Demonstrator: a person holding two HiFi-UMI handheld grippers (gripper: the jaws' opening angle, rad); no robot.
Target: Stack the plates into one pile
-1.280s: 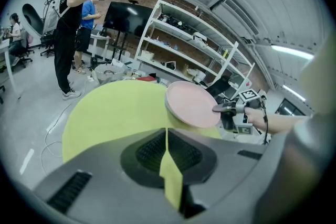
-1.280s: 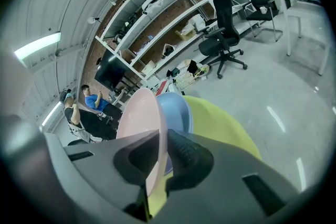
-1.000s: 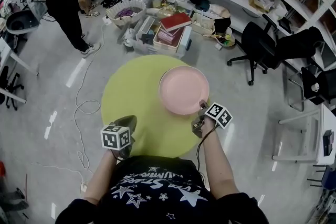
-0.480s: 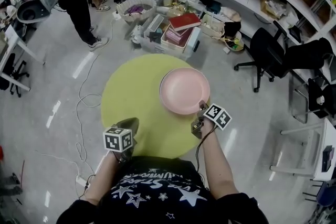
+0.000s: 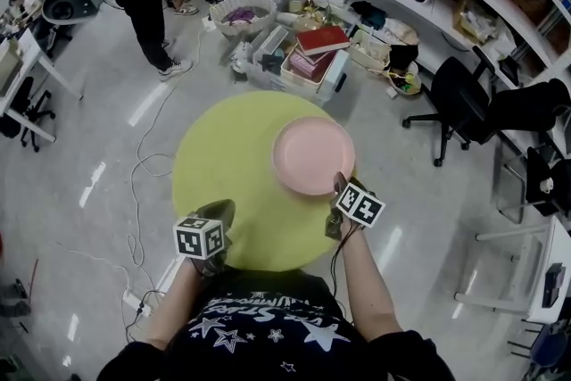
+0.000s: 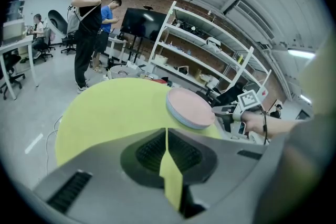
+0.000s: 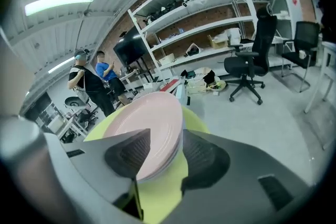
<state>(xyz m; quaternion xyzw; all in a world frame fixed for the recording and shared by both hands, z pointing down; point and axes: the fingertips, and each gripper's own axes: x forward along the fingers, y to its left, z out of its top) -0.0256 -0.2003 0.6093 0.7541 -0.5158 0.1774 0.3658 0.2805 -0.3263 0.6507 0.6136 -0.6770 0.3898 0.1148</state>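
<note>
Counter bare on my left and middle, free to cross, plate pile blocking the right, its rim between the just-opened jaws of my right gripper

A ceiling strip light lit the room brightly and evenly, leaving pale streaks of glare on the grey floor. Shadows stayed faint. Both gripper views bowed strongly toward dark, vignetted corners, with the nearest foreground soft and unfocused.

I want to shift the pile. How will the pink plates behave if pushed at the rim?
Likely stiff: the pink plates keep a crisp round rim. Lying flat on the yellow table, they should slide, not tip. Smooth surface: possibly slippery.
</note>
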